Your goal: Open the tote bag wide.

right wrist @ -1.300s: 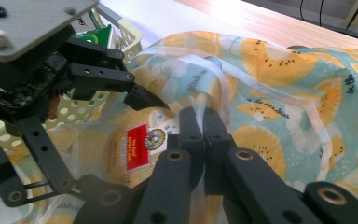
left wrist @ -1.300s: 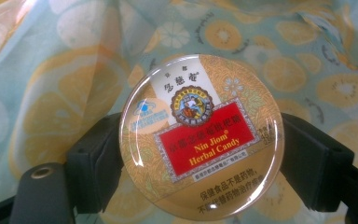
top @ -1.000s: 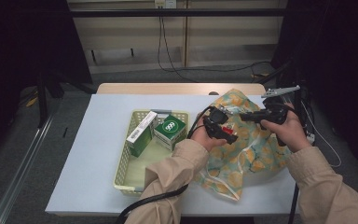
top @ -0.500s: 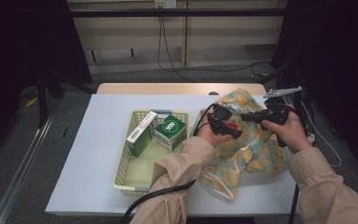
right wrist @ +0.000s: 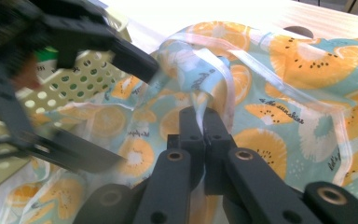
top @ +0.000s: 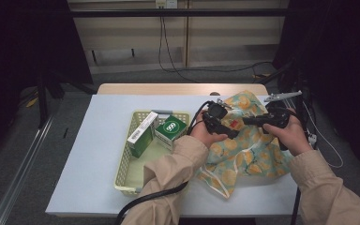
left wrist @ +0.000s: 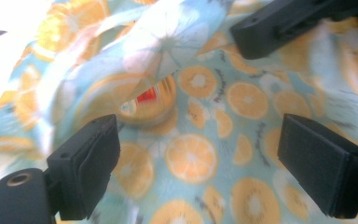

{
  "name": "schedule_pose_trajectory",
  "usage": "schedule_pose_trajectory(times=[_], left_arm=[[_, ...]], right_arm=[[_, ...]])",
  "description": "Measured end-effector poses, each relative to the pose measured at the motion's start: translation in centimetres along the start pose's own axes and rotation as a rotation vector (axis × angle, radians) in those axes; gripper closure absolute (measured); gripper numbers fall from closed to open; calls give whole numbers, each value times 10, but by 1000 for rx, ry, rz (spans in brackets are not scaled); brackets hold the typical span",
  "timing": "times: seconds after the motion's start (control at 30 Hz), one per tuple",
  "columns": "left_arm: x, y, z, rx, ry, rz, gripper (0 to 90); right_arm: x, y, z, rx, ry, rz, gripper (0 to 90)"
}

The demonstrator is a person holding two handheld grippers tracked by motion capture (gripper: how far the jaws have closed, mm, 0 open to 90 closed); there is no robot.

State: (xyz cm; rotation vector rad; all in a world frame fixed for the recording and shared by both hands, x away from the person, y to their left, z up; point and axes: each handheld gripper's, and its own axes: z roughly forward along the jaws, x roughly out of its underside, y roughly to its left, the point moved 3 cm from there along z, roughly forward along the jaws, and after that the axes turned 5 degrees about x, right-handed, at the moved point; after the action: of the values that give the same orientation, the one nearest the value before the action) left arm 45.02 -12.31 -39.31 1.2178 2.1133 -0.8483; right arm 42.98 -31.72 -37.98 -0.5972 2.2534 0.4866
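My right gripper (right wrist: 204, 122) is pinched tight on the rim of the bag (top: 243, 145), holding its mouth up. My left gripper (left wrist: 200, 144) has just been opening; its jaws stand spread just inside that mouth, nothing between the pads. Deep in the bag lies a round yellow thing (left wrist: 151, 105) with a red mark, half hidden under a fold and too blurred for me to name. The bag sits at the right of the table (top: 98, 136). Just left of it, the basket (top: 126, 176) holds a tall box (top: 142, 133) and a green box (top: 170, 129) at its far end
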Motion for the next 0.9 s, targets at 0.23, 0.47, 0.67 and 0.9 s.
schedule_pose_trajectory(times=[0.23, 0.47, 0.67, 0.9], left_arm=[[11, 0, -31, -6, 1, 16, 120], [23, 7, -59, -23, -3, 21, 111], [34, 17, -77, -40, -7, 3, 109], [46, 25, -93, -79, -5, 6, 105]], right_arm=[[4, 4, 2, 14, 21, -12, 895], [6, 7, 5, 9, 25, -20, 895], [6, 8, 5, 11, 24, -17, 895], [10, 8, 8, 10, 29, -15, 895]])
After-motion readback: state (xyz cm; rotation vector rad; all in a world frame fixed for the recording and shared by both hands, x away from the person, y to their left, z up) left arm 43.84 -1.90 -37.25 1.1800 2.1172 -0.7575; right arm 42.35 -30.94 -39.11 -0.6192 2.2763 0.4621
